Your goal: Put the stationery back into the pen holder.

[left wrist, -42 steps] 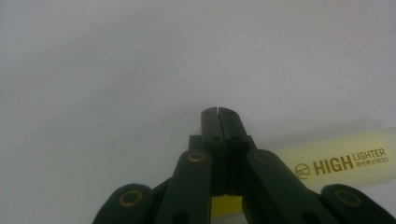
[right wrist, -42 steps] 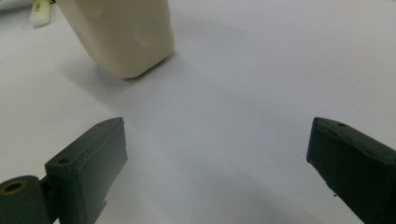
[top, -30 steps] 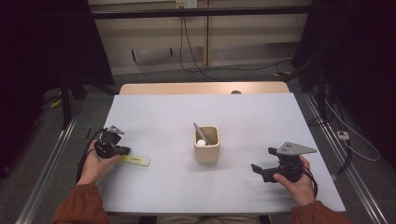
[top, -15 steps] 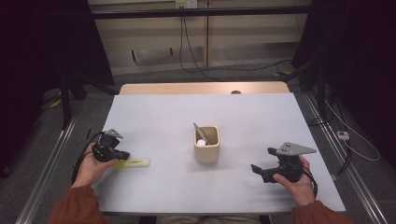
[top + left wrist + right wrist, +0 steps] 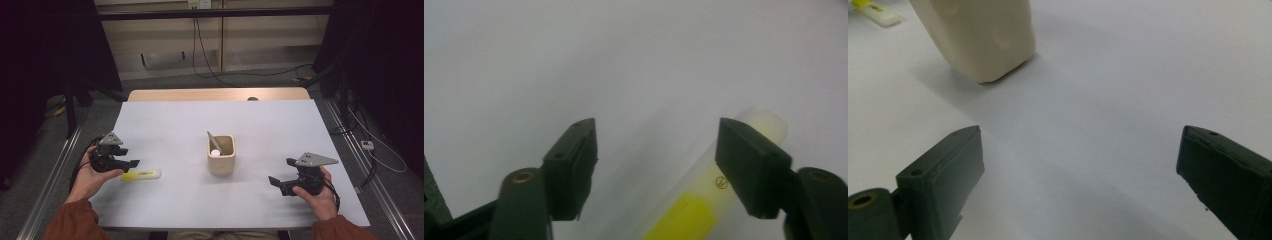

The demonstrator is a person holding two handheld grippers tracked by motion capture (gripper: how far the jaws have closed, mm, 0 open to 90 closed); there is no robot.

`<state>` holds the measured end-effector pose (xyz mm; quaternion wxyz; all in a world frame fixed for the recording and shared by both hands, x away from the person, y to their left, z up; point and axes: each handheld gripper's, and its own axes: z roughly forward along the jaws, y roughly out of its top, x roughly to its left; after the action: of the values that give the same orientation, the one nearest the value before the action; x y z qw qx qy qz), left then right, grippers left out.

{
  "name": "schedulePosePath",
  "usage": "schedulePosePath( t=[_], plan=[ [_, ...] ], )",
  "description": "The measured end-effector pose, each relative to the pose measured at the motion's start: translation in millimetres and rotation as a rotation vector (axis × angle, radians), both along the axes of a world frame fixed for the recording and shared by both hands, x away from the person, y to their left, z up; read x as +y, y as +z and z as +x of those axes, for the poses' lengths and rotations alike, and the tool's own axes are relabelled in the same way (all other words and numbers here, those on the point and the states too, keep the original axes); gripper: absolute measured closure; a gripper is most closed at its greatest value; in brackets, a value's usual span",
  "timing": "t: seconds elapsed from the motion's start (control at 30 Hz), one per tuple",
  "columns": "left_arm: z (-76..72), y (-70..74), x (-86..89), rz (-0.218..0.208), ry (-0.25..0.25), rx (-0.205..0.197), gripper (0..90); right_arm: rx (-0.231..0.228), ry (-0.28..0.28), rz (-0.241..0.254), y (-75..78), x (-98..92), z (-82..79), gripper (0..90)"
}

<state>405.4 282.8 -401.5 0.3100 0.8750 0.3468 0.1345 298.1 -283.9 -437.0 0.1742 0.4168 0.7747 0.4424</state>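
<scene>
Highlighter look: the yellow highlighter [image 5: 140, 174] is a short, slim pen with a bright yellow body; in the left gripper view [image 5: 704, 200] its barrel shows pale and translucent with a yellow label and a small round mark near one end
Highlighter place: it lies flat on the white table [image 5: 260, 125], at the near left, well left of the beige cup [image 5: 221, 154]
Highlighter and left gripper: the left gripper [image 5: 131, 163] hangs just above and to the far side of the pen's left end; in the left gripper view [image 5: 656, 165] the pen passes under the right-hand jaw, and nothing sits between the pads
Left gripper state: the jaws have just been opening and now stand apart, gripping nothing, with the pen free on the table
Highlighter axis: the long axis runs left to right across the table, nearly parallel to the near edge; which end carries the cap cannot be told
Cup: it stands upright near the table's middle with a grey stick and a small white ball inside
Right gripper state: the right gripper [image 5: 280, 176] is at the near right, well apart from the pen, its jaws spread wide and empty, with the cup ahead in the right gripper view [image 5: 980, 35]
</scene>
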Motion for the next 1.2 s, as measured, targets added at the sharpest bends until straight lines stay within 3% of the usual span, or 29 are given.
schedulePosePath(
  t=[0.1, 0.13, 0.27, 0.57, 0.7, 0.8, 1.0, 1.07, 1.2],
  plan=[
    [-2.4, 0.7, -0.7, 0.001, -0.045, 0.012, 21.5, -0.004, 0.001, 0.000, 0.2, -0.3, -0.2, 5.0],
    [-3.6, 0.6, -1.7, 0.025, -0.073, 0.021, 18.7, -0.004, 0.000, 0.000, 0.1, -0.3, -0.1, 5.1],
    [-8.1, -1.9, -6.4, 0.064, -0.154, 0.034, 16.0, -0.003, 0.001, 0.000, 0.1, -0.3, -0.1, 5.0],
    [-9.3, -8.4, -5.5, 0.113, -0.194, 0.059, 17.3, -0.006, 0.004, 0.000, 0.2, 0.2, -0.5, 5.0],
    [-8.2, -13.5, -8.1, 0.153, -0.251, 0.110, 15.8, -0.006, 0.007, -0.004, 0.1, 1.1, -0.5, 5.0],
    [-8.2, -15.3, -9.3, 0.175, -0.260, 0.142, 14.9, -0.008, 0.009, -0.005, 0.4, 1.0, -0.9, 5.0],
    [-5.7, -19.1, -8.8, 0.207, -0.261, 0.160, 29.8, -0.006, 0.011, -0.004, 0.3, 1.0, -0.8, 5.0],
    [-4.8, -20.0, -10.8, 0.234, -0.286, 0.162, 35.8, -0.006, 0.010, -0.003, 0.2, 1.0, -0.7, 5.0],
    [-3.8, -22.0, -14.7, 0.252, -0.301, 0.165, 39.7, -0.006, 0.009, -0.004, 0.2, 1.1, -0.6, 5.0]
  ],
)
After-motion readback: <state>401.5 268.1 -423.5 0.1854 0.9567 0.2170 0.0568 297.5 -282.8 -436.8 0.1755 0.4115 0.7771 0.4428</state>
